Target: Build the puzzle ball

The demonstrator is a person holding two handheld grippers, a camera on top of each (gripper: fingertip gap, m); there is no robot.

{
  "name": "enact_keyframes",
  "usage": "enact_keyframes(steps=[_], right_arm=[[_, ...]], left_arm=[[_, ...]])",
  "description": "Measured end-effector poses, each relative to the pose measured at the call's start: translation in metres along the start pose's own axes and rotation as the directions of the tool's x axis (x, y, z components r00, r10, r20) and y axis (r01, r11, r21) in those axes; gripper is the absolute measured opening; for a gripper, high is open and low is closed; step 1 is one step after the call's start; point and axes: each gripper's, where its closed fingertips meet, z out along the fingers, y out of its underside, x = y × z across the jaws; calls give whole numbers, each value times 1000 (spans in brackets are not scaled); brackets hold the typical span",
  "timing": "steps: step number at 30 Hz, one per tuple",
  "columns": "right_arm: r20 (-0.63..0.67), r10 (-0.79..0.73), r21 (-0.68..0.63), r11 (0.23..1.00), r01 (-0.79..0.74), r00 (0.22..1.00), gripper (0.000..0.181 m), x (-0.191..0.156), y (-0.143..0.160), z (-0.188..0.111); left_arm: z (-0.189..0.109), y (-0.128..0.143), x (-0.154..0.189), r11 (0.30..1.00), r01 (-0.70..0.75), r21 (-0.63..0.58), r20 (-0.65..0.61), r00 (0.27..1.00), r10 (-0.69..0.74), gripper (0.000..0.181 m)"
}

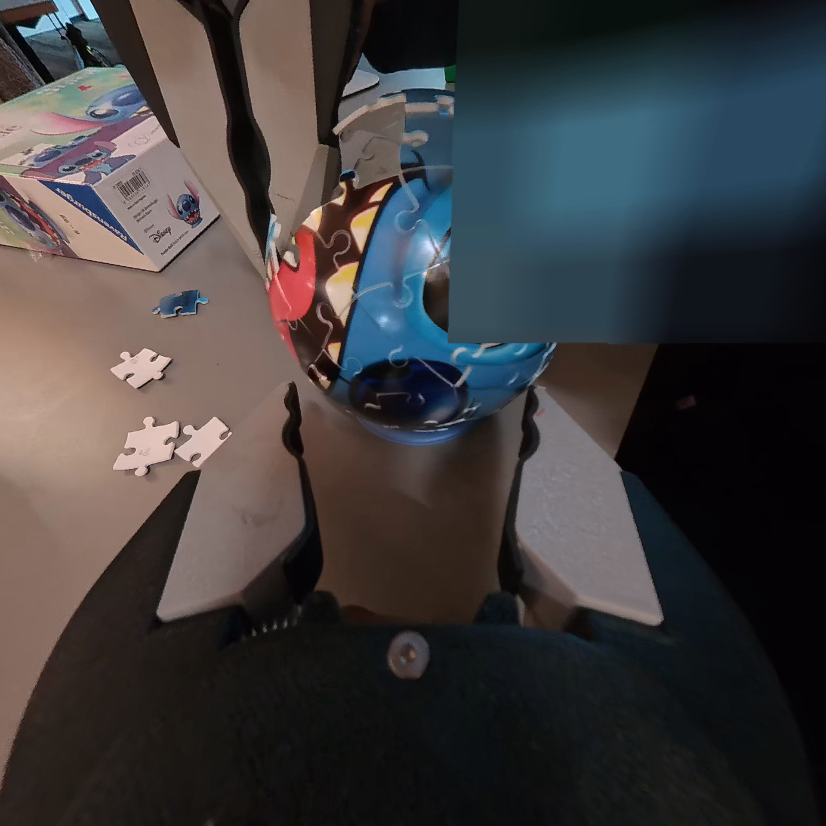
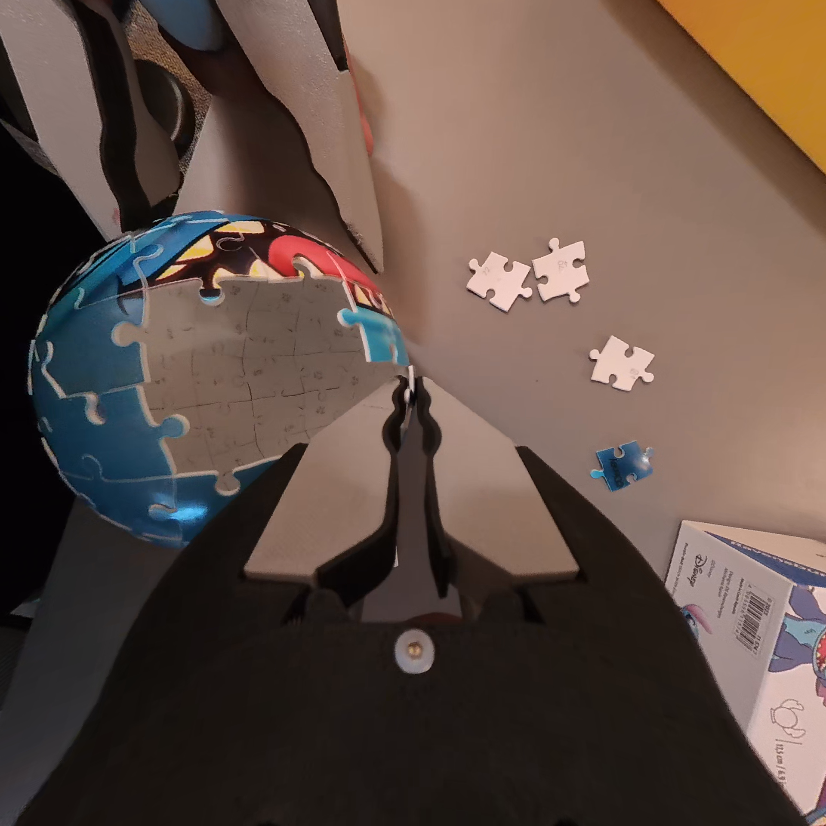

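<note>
Surface: grey table [image 2: 581,134]
Box: puzzle box [image 1: 89,179], upper left, closed
Ball: puzzle ball [image 1: 402,313], centre, shell incomplete
Left gripper [image 1: 409,402]: jaws spread, ball just ahead
Right gripper [image 2: 409,393]: clenched on puzzle piece [image 2: 409,384] at the shell's edge

Probably a home or office room: a plain grey surface [image 1: 89,424] carries a printed puzzle box [image 1: 103,179] and loose puzzle pieces [image 2: 527,275]; little else tells.

One puzzle ball [image 2: 134,402], four loose puzzle pieces [image 2: 499,280] on the table, one box [image 1: 111,179], two grippers [image 1: 409,402].
</note>
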Motion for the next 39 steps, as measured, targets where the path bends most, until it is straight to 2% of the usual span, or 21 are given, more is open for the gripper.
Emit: enact_keyframes(steps=[11, 14, 30, 39], right_arm=[[-33, -57, 61, 996, 59, 998, 6, 1, -7, -3], [-44, -68, 52, 996, 71, 997, 1, 2, -7, -2], [-95, -166, 90, 981, 175, 981, 0, -2, -15, -2], [-68, -135, 131, 981, 143, 988, 1, -2, -16, -2]], left_arm=[[-2, 0, 1, 1000, -1, 3, 7, 1000, 1, 89], [-2, -1, 1, 1000, 7, 10, 6, 1000, -7, 90], [2, 1, 5, 999, 40, -14, -25, 999, -40, 97], [2, 1, 5, 999, 39, -8, -21, 999, -39, 97]])
